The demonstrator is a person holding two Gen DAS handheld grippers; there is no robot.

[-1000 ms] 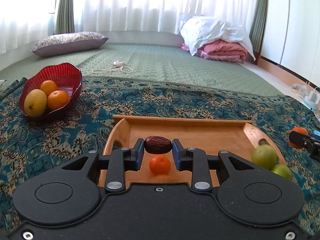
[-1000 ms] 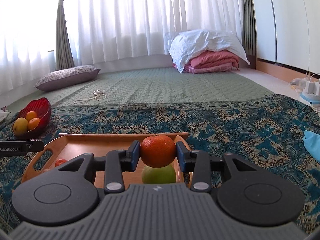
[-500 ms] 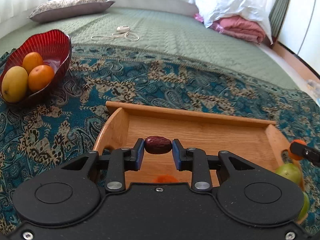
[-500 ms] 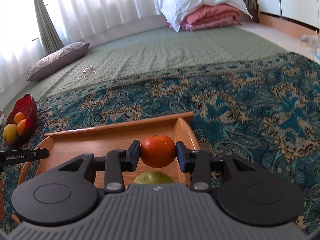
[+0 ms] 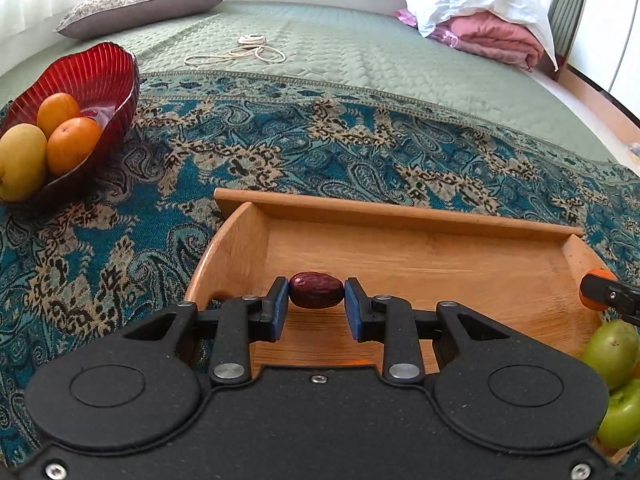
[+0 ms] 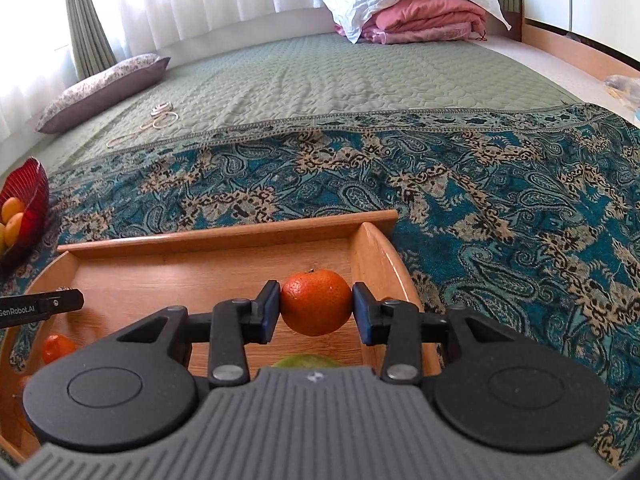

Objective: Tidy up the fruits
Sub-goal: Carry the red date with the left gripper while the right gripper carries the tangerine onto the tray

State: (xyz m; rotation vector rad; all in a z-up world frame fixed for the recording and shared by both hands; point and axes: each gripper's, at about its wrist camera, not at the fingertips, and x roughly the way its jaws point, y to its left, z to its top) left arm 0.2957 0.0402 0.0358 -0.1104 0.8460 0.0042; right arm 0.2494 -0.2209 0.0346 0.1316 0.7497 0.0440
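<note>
Over the wooden tray (image 5: 420, 224), left gripper (image 5: 316, 295) clamps a date (image 5: 316, 290); right gripper (image 6: 316, 302) clamps an orange (image 6: 316, 302).

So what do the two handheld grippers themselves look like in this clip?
The left gripper has a smooth black body with round caps, silver screws, black linkage arms and blue pads. The right gripper matches it but has a ribbed grey cover with a small emblem. White "GenRobot.AI" lettering marks the left finger's side. No hands or sleeves show.
</note>
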